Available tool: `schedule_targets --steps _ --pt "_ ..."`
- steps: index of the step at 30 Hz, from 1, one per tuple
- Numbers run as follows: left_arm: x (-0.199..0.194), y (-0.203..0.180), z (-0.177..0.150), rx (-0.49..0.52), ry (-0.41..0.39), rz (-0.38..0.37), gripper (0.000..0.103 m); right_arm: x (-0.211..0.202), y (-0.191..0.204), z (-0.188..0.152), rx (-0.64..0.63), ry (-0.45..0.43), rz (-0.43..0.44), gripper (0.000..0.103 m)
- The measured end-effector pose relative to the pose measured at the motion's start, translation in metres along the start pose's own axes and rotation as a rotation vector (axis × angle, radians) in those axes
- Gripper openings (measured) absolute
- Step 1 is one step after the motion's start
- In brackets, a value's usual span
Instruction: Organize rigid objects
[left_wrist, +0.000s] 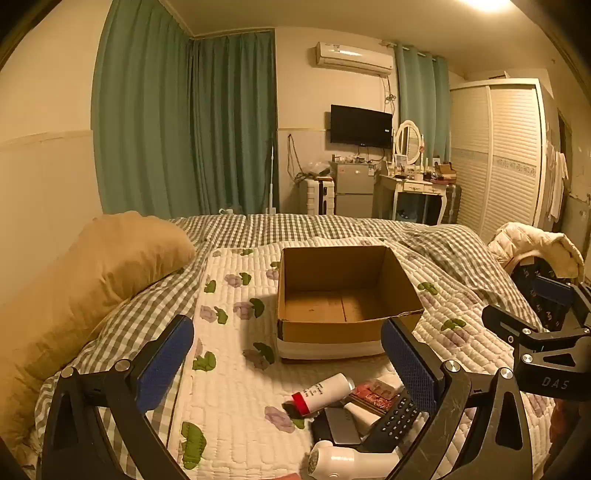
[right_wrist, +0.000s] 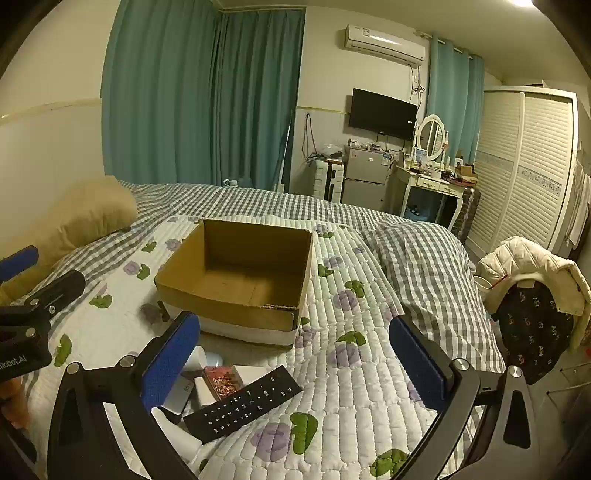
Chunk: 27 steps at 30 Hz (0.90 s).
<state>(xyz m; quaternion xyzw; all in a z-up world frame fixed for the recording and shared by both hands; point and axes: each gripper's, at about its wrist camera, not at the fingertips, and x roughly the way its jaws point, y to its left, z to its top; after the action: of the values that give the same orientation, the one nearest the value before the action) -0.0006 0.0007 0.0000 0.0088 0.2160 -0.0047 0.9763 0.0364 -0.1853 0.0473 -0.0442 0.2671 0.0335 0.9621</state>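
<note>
both my left claw (left_wrist: 286, 363) and right claw (right_wrist: 291, 356) gape wide and hold nothing, the right one's near finger hiding part of the clutter beside the remote (right_wrist: 242, 404), below the cardboard box (right_wrist: 236, 273).

box (left_wrist: 332, 295): matt brown cardboard | quilt (right_wrist: 351, 387): stitched cloth | remote (right_wrist: 243, 404): matt blk plastic

An open cardboard box (left_wrist: 343, 295) sits upright mid-quilt (left_wrist: 236, 369), nothing inside. Toward the quilt's near edge lies a heap: a black remote (right_wrist: 243, 402) flat, keys up; a white tube with red band (left_wrist: 321, 393) on its side; a small red patterned box (right_wrist: 221, 382); a white handheld device (left_wrist: 347, 461).
</note>
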Motion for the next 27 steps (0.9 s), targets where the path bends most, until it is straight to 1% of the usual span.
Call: schedule_targets --steps 4,6,10,16,27 --pt "-0.0034 0.0015 -0.0015 0.002 -0.007 0.0 0.103 -0.0008 0.0005 0.0011 -0.003 0.0 0.0 0.103" --pt "0.0008 0.0023 -0.0014 0.004 0.005 0.002 0.103 0.0007 0.0007 0.0022 -0.003 0.011 0.0 0.103" --pt "-0.0036 0.0022 -0.0015 0.022 -0.012 0.013 0.103 0.0038 0.0032 -0.003 -0.012 0.017 -0.016 0.103" --pt "-0.0006 0.0005 -0.0006 0.024 0.003 0.014 0.103 0.007 0.0025 -0.0053 -0.023 0.022 -0.028 0.103" --pt "0.001 -0.002 -0.0032 0.022 0.007 0.015 0.103 0.0034 0.0031 -0.0052 -0.026 0.022 -0.013 0.103"
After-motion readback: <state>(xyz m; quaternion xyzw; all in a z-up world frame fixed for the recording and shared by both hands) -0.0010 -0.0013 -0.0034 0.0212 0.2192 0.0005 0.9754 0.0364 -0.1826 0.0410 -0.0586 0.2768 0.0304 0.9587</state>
